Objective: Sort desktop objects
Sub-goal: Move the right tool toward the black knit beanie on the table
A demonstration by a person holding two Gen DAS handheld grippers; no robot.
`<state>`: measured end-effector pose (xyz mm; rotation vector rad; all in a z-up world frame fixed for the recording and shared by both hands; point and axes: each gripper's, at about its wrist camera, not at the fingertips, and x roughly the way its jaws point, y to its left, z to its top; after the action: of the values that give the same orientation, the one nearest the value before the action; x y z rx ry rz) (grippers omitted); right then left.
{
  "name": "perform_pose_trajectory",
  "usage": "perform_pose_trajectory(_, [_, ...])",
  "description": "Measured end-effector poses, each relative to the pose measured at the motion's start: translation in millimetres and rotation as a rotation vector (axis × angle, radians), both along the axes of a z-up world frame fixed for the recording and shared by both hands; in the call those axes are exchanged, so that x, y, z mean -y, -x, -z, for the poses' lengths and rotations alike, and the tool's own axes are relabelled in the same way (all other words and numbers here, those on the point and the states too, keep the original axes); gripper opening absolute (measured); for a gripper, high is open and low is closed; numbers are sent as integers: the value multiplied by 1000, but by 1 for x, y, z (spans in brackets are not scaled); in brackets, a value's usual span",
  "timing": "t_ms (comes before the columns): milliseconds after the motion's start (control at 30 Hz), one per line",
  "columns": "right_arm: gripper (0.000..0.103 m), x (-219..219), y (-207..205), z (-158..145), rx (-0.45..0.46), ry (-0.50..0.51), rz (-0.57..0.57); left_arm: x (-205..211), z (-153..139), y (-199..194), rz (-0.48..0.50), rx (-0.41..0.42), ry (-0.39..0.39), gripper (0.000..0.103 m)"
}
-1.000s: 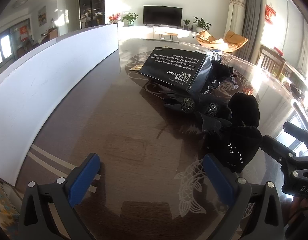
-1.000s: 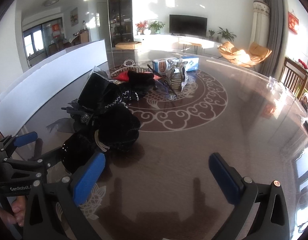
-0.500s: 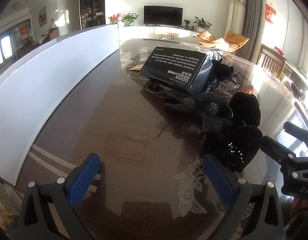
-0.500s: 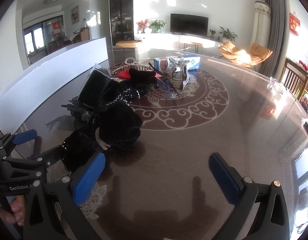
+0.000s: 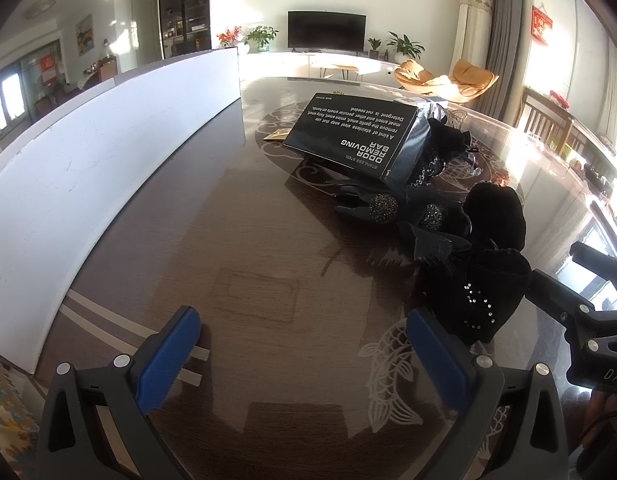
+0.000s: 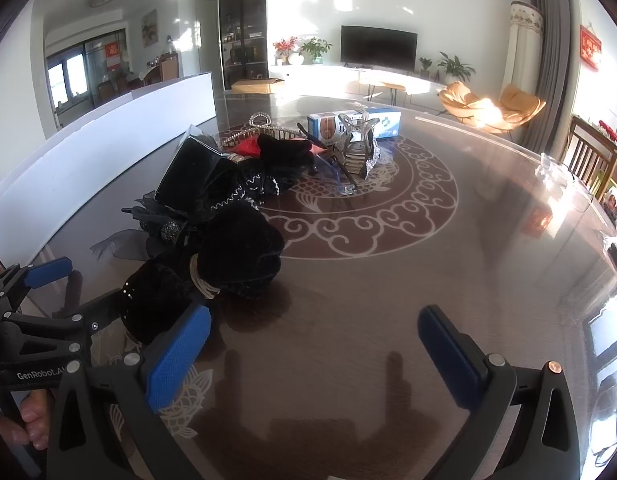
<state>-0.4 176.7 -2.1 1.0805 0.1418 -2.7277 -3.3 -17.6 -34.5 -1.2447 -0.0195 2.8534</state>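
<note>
A pile of black velvet hair accessories (image 5: 488, 280) lies on the round glass table (image 5: 248, 240), also in the right wrist view (image 6: 236, 244). A black box (image 5: 356, 136) printed "ODOR REMOVING BAR" rests tilted on the pile. Behind it are a blue and white box (image 6: 356, 124), a silver hair claw (image 6: 358, 148), a red item (image 6: 248, 147) and a rhinestone headband (image 6: 260, 120). My left gripper (image 5: 304, 350) is open and empty, left of the pile. My right gripper (image 6: 314, 346) is open and empty, with its left finger pad (image 6: 176, 354) close to the pile.
A long white board (image 5: 88, 168) stands along the table's left edge. The table carries a white swirl and fish pattern (image 6: 388, 216). A clear item (image 6: 556, 168) sits at the far right rim. Wooden chairs (image 6: 592, 160) stand to the right.
The right wrist view has shifted slightly closer to the pile. The left gripper has barely moved. Both stay open.
</note>
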Motion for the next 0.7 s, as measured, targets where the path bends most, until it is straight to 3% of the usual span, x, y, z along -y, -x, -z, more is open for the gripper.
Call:
perform_pose_trajectory(533, [103,7,4,3,38,-2,-71,14,0,-6,-22,20,24,103])
perform_pose_trajectory(700, [103,8,12,3,121,94,-123,16,-1,-5,-32,17,26,103])
